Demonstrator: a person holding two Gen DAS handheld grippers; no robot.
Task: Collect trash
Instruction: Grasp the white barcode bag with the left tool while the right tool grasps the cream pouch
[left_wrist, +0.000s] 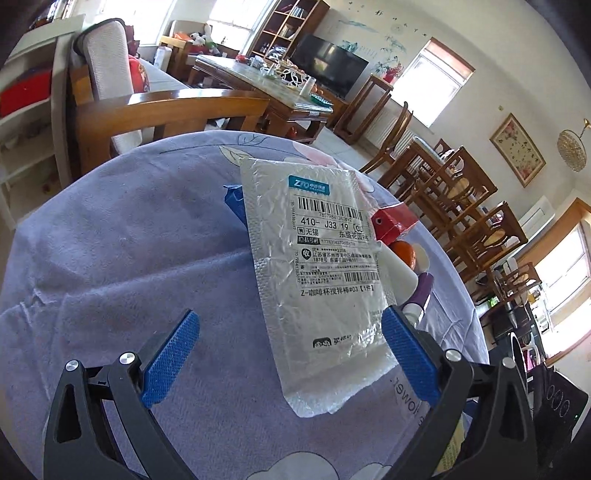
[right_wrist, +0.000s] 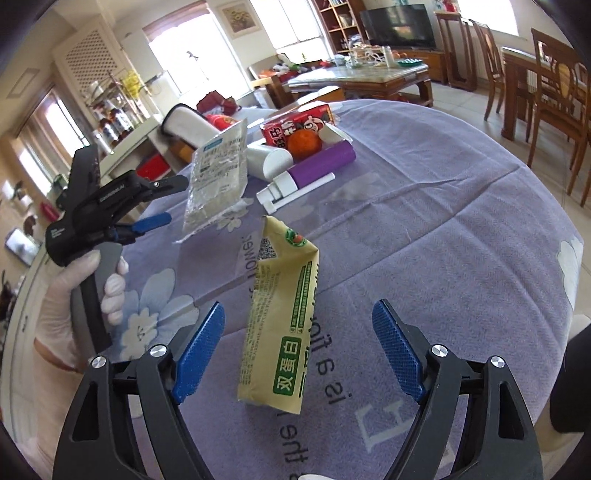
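Observation:
A clear plastic courier bag (left_wrist: 317, 280) with a white shipping label lies lengthwise between the fingers of my left gripper (left_wrist: 290, 317). Its jaws stand wide and neither blue pad touches the bag. In the right wrist view the same bag (right_wrist: 218, 177) looks tilted up off the lilac cloth, just past the left gripper (right_wrist: 171, 201), which a gloved hand (right_wrist: 110, 284) holds. A crushed yellow-and-green drink carton (right_wrist: 280, 321) sits between the spread fingers of my right gripper (right_wrist: 299, 310), clear of both pads.
On the round table's flowered lilac cloth (right_wrist: 443, 221) a red drink box (right_wrist: 295, 122), an orange (right_wrist: 303, 144), a white bottle (right_wrist: 269, 160) and a purple lint roller (right_wrist: 321, 164) cluster at the far side. Wooden chairs (right_wrist: 554, 92) and a coffee table (right_wrist: 369, 77) stand beyond.

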